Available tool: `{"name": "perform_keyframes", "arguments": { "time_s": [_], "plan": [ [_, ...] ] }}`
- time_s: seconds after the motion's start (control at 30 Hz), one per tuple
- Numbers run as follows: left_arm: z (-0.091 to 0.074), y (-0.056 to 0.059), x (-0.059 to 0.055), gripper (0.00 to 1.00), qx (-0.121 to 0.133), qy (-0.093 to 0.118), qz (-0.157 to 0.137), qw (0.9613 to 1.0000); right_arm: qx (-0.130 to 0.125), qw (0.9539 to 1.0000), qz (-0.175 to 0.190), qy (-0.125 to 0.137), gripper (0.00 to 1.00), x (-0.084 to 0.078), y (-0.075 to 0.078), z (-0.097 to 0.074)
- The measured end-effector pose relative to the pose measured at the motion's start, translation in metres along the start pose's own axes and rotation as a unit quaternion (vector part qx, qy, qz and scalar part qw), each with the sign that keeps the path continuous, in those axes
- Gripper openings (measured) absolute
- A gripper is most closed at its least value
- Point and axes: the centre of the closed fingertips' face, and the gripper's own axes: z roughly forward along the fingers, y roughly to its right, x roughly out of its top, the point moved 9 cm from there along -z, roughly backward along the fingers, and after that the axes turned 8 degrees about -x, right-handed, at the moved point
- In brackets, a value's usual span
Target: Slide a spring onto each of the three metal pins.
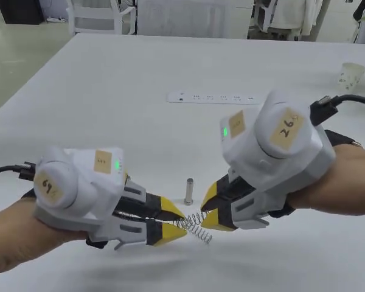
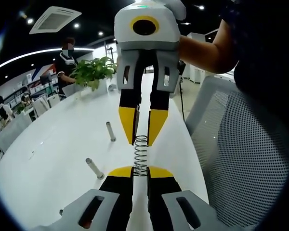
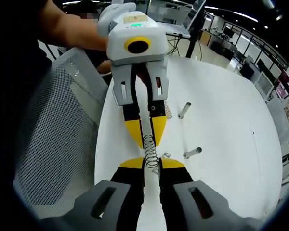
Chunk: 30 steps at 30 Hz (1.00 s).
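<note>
spring spans lower centre, each end pinched out of sight in my closed left gripper and right gripper; pin just above.

Table, layout as found.

- Left gripper at near left and right gripper at near right, tips facing each other and close together.
- Spring spans the gap between them, one end inside each pair of jaws.
- Pin stands upright on the table just behind the spring, between the two grippers.
- Power strip lies flat well behind the pin, toward the table's middle.
- Cup stands at far right, well apart from the rest.
- Left gripper view: far pin and near pin stand left of the spring (sides as that view has them). Mesh chair sits off the table's edge to the right.
</note>
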Motion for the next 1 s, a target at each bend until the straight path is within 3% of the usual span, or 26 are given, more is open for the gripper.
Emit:
{"name": "perform_keyframes", "arguments": {
  "time_s": [0.5, 1.0],
  "plan": [
    [0.001, 0.001, 0.0, 0.02, -0.002, 0.002, 0.002, 1.0, 0.002, 0.9999, 0.003, 0.017, 0.08, 0.01, -0.001, -0.006],
    [0.0, 0.002, 0.001, 0.01, -0.002, 0.006, 0.01, 0.9999, 0.003, 0.9998, 0.015, 0.014, 0.09, 0.012, -0.002, -0.005]
  ]
}}
